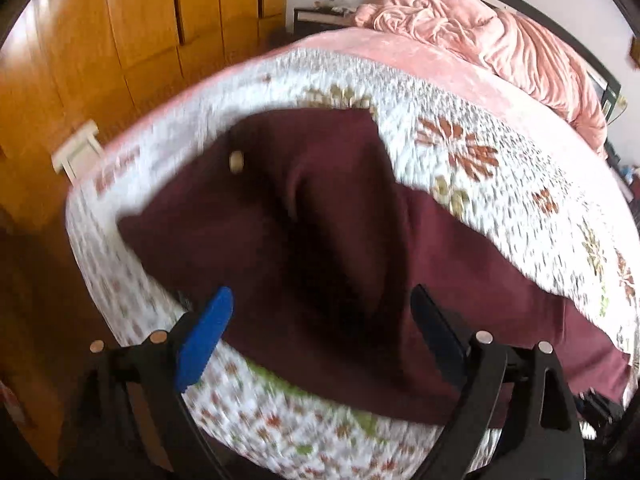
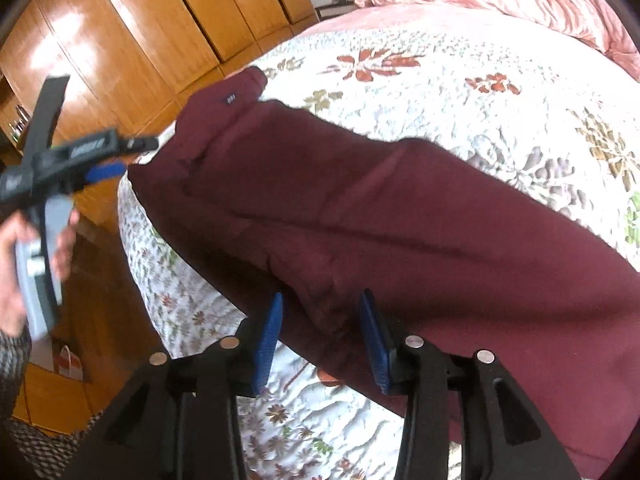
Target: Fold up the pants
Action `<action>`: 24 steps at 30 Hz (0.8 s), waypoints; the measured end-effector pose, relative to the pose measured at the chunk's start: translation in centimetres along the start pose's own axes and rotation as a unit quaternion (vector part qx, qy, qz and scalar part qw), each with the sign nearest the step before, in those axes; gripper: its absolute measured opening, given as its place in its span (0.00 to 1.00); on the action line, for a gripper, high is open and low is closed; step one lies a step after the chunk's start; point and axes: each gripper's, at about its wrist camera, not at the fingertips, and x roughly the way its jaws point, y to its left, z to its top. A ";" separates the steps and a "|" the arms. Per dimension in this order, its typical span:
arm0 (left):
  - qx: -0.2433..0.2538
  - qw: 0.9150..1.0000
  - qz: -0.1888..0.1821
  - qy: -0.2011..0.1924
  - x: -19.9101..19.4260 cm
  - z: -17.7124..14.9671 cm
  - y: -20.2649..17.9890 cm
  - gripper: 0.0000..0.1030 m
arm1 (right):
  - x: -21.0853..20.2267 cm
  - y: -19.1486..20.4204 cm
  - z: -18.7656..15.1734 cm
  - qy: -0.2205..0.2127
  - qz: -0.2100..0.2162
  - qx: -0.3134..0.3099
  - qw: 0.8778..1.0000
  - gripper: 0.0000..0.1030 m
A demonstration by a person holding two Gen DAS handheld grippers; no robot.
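The dark maroon pants [image 1: 320, 240] lie stretched across the floral bedspread, the waist end with a pale button [image 1: 236, 161] toward the bed's left corner. My left gripper [image 1: 320, 320] is open wide and empty, hovering above the pants near the bed edge; the view is blurred by motion. In the right wrist view the pants [image 2: 400, 208] run from the waist with a small label [image 2: 231, 100] at upper left to lower right. My right gripper [image 2: 322, 340] is open, its blue pads on either side of a fold at the pants' near edge. The left gripper [image 2: 104, 160] shows at left, off the bed corner.
A white floral bedspread [image 1: 480, 152] covers the bed, with a crumpled pink blanket [image 1: 500, 40] at the far end. Wooden wardrobe doors [image 1: 140, 20] stand close on the left. A paper bag [image 2: 70, 364] sits on the floor by the bed.
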 end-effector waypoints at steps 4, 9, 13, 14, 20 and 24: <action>0.058 0.995 0.079 -0.001 0.8 4.8 -2.9 0.87 | -1.4 0.3 0.5 -0.020 0.004 0.000 1.000 0.40; 0.121 0.983 0.130 0.045 4.7 10.4 -7.3 0.88 | -2.1 0.0 0.5 -0.028 0.009 0.007 1.000 0.40; 0.130 0.968 0.192 0.093 9.8 12.0 -8.7 0.88 | -1.9 -1.0 -0.2 -0.026 0.016 0.028 0.999 0.40; 0.128 0.964 0.206 0.110 11.1 12.2 -8.9 0.88 | -1.9 -1.2 -0.4 -0.024 0.016 0.031 0.999 0.40; 0.125 0.949 0.244 0.158 15.2 11.8 -8.3 0.86 | -1.5 -2.3 -1.5 -0.015 0.014 0.048 0.999 0.41; 0.115 0.953 0.231 0.157 15.6 11.2 -7.1 0.66 | -1.5 -2.6 -1.4 -0.018 0.016 0.056 0.998 0.41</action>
